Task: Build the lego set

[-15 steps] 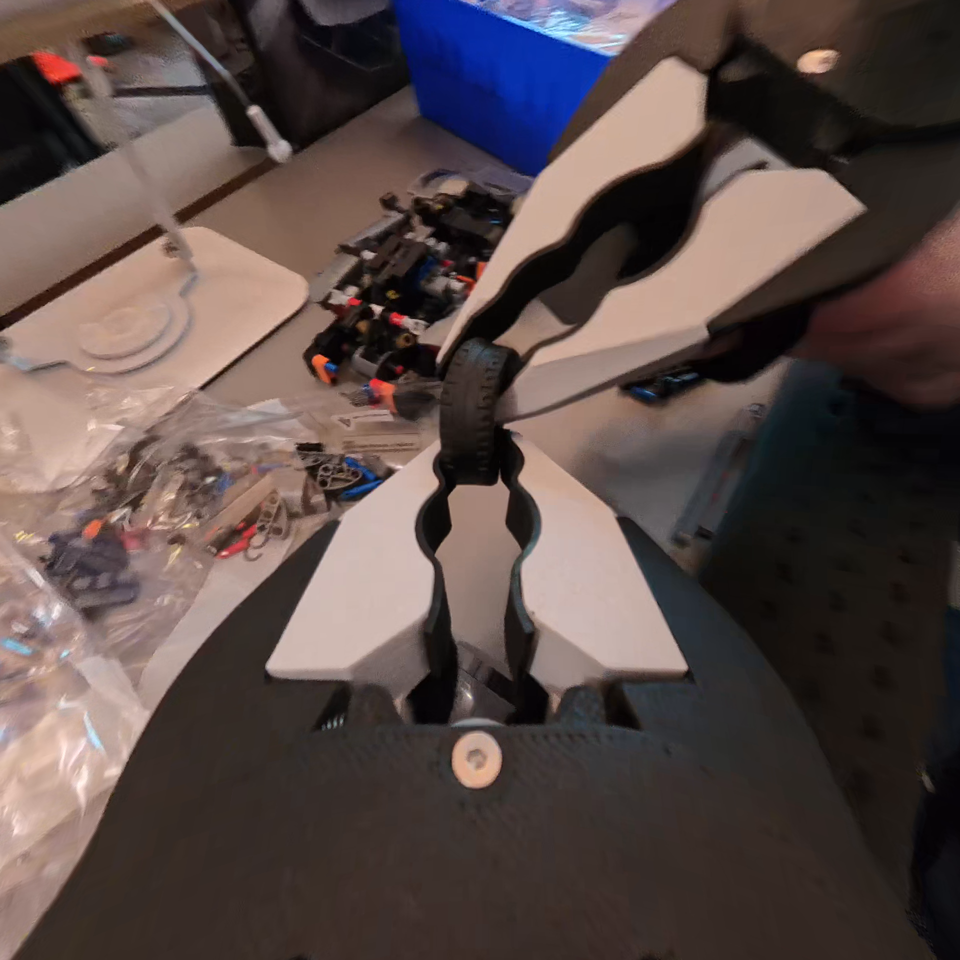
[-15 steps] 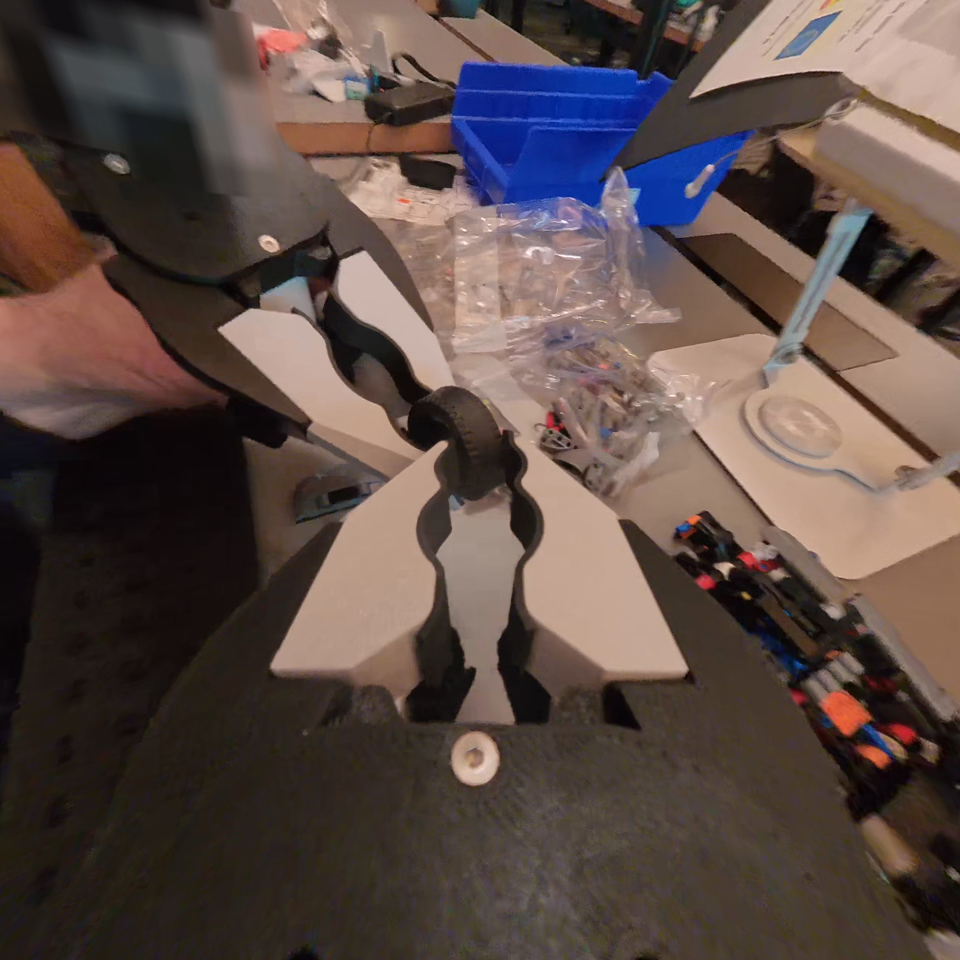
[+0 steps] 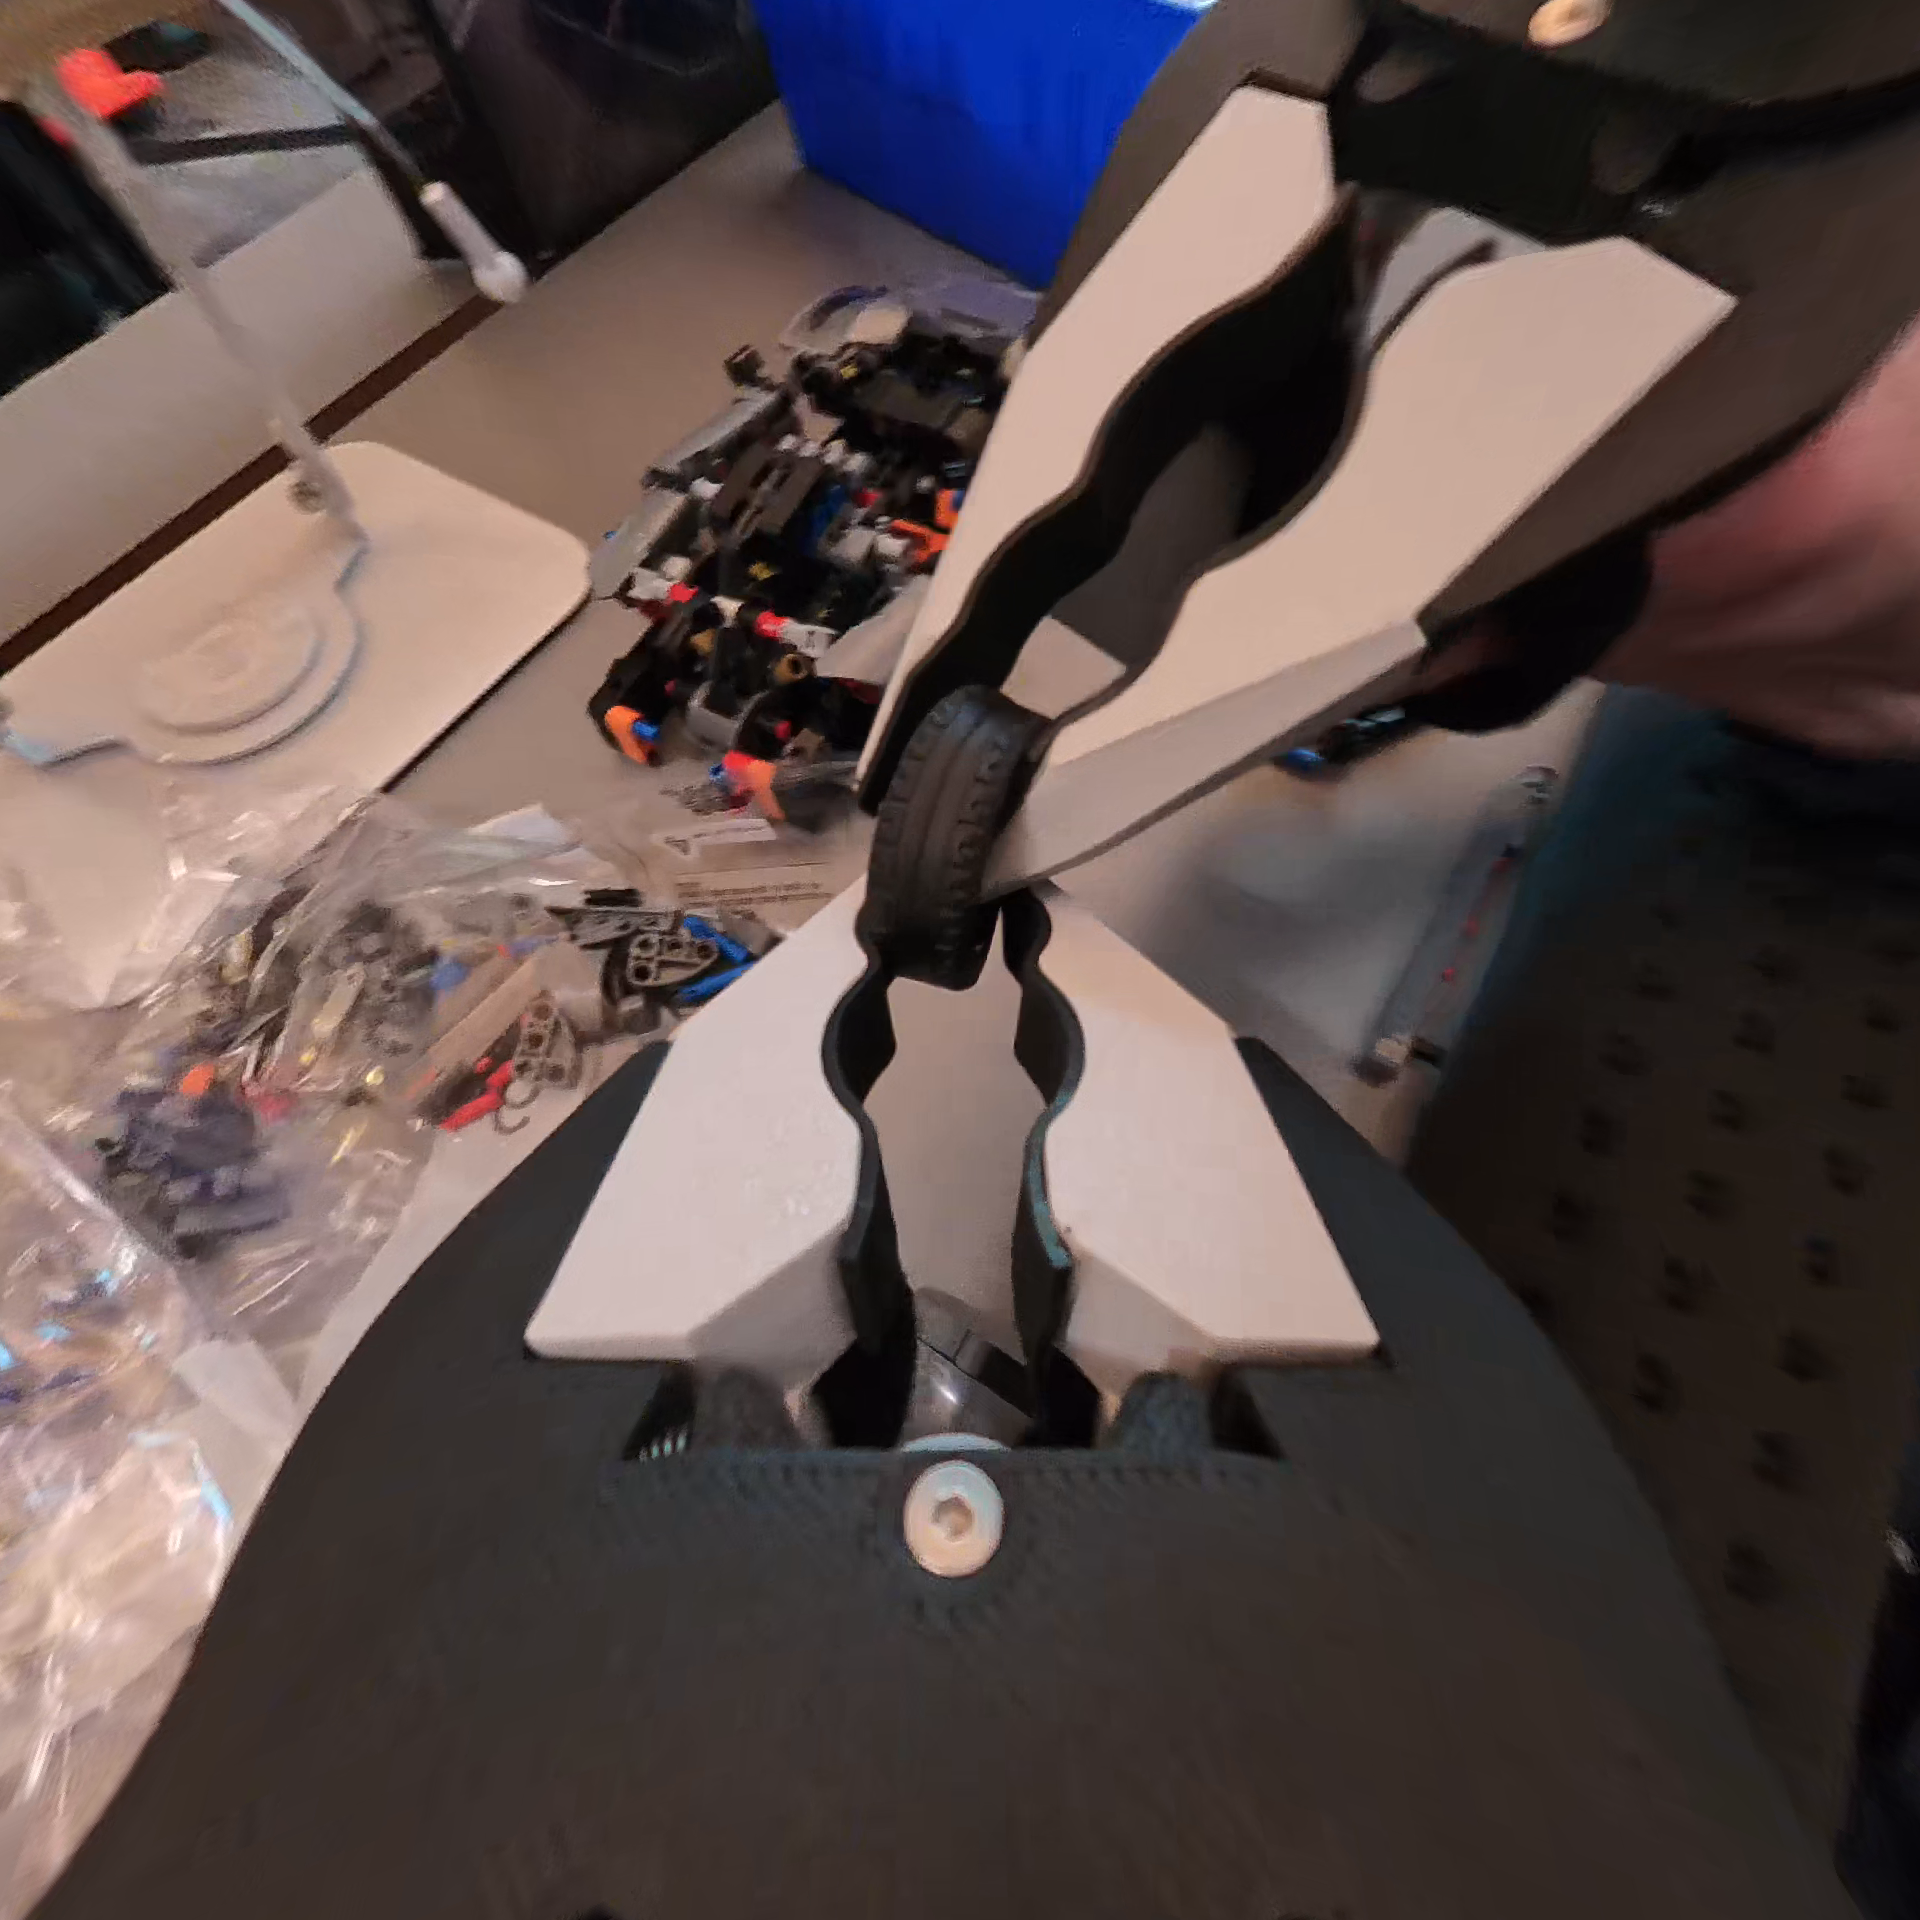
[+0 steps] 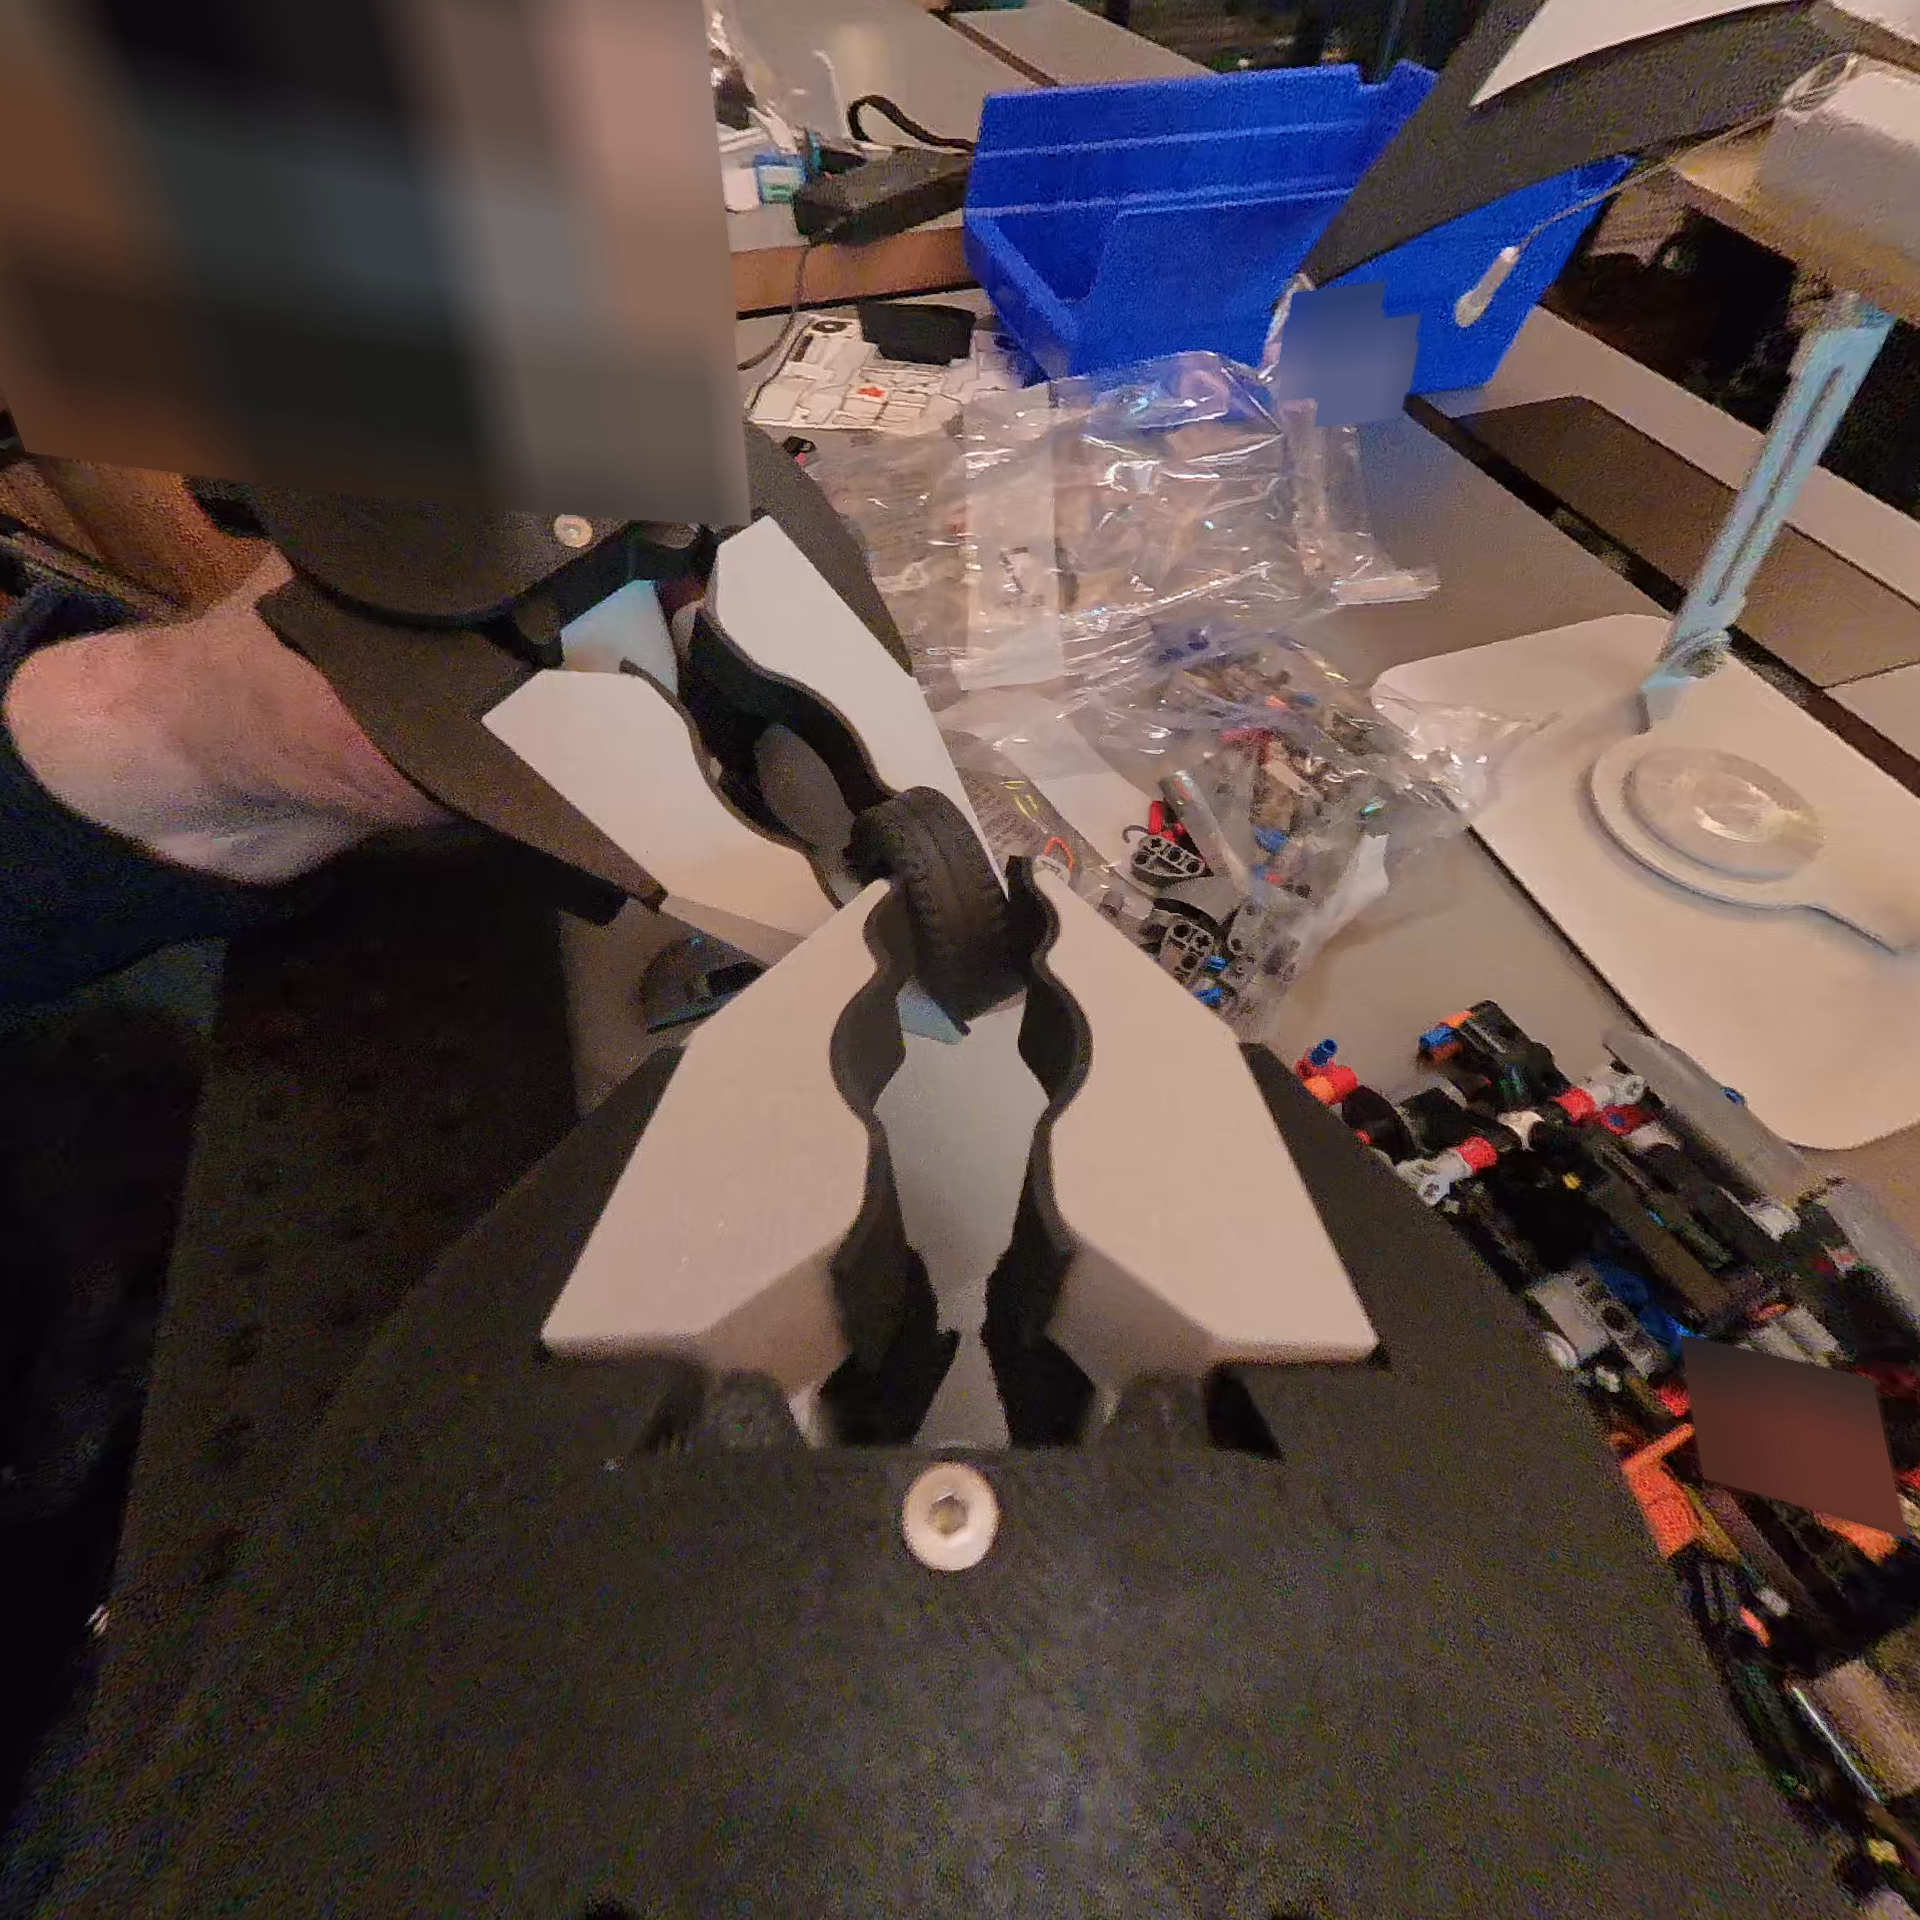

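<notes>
No writing is readable in these views. A white printed slip (image 3: pixel 743 862) lies on the table among the plastic bags, but its lines are too blurred to read. A white sticker sheet (image 4: pixel 862 387) near the blue bin (image 4: pixel 1164 239) has only small marks, not legible.

I've got my left gripper (image 3: pixel 940 925) up off the table with its jaws pinched on the small black tyre (image 3: pixel 940 831) at the fingertips. My right gripper (image 4: pixel 951 935) meets it tip to tip from the opposite side, jaws clamped on the same tyre, so the two sets of fingers cross almost at right angles. A hand (image 3: pixel 1787 613) is wrapped round the right gripper's handle.
</notes>
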